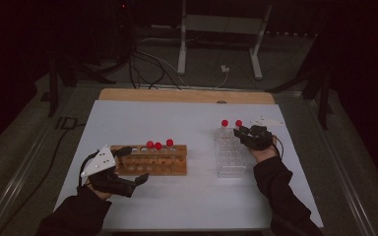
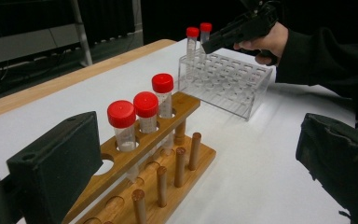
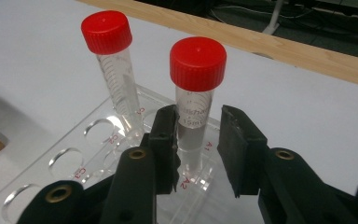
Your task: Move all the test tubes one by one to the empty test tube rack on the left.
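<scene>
Two tubes already stand in my clear rack (image 1: 229, 152), three wait in the wooden rack (image 1: 152, 160). My right gripper (image 3: 198, 135) straddles the corner tube (image 3: 196, 93) at the rack's 1 o'clock, jaws narrowed, not clamping. Left gripper (image 1: 128, 164) gapes at the wooden rack's 9 o'clock.

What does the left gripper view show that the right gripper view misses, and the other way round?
Left gripper view: a wooden rack with three red-capped tubes, and a hand aiming the other tool. Right gripper view: letter-number labels by the clear rack's holes, print on the nearer tube. Both: the clear rack and its two capped tubes.
</scene>
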The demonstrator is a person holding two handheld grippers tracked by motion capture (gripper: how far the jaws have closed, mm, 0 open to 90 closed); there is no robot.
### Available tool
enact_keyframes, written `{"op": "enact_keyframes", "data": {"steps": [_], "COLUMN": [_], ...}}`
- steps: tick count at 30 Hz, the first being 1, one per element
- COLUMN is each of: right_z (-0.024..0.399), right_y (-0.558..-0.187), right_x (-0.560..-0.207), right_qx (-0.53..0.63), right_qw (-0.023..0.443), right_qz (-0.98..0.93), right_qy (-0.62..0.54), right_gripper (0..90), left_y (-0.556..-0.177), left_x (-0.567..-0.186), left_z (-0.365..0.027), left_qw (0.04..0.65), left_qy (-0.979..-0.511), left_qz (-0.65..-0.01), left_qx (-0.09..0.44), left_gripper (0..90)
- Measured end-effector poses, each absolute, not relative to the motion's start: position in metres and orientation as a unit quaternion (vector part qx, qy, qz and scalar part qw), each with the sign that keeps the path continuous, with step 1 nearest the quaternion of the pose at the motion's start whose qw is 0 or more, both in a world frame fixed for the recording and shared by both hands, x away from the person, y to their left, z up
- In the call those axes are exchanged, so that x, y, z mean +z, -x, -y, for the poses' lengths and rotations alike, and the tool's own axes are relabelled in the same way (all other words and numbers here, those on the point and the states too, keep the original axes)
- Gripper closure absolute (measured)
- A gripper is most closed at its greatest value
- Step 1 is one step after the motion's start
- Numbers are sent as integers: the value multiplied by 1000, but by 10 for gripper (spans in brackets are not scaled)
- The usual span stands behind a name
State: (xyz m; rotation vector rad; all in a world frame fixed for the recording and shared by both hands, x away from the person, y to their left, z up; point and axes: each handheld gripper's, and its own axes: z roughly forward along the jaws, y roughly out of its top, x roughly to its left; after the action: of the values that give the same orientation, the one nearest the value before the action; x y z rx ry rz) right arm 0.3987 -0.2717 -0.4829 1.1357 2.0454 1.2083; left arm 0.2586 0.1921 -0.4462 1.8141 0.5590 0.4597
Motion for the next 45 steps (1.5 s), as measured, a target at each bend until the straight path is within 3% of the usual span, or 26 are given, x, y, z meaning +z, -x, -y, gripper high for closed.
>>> {"op": "enact_keyframes", "data": {"steps": [2, 6, 34, 45], "right_z": [270, 268, 276, 267], "right_y": [-398, -398, -370, -351], "right_x": [-483, -482, -416, -393], "right_qx": [444, 441, 463, 480], "right_qw": [252, 253, 286, 274], "right_qz": [-755, -757, -746, -750], "right_qy": [-412, -409, -382, -363], "right_gripper": [736, 745, 750, 750], "left_y": [-259, -260, -260, -257], "left_x": [-446, -447, -444, -442], "left_z": [-192, -193, -192, -191], "left_qw": [559, 559, 552, 557], "left_qy": [-770, -770, -776, -775], "left_qz": [-238, -240, -240, -236], "left_qx": [195, 191, 186, 183], "left_gripper": [7, 7, 7, 7]}}
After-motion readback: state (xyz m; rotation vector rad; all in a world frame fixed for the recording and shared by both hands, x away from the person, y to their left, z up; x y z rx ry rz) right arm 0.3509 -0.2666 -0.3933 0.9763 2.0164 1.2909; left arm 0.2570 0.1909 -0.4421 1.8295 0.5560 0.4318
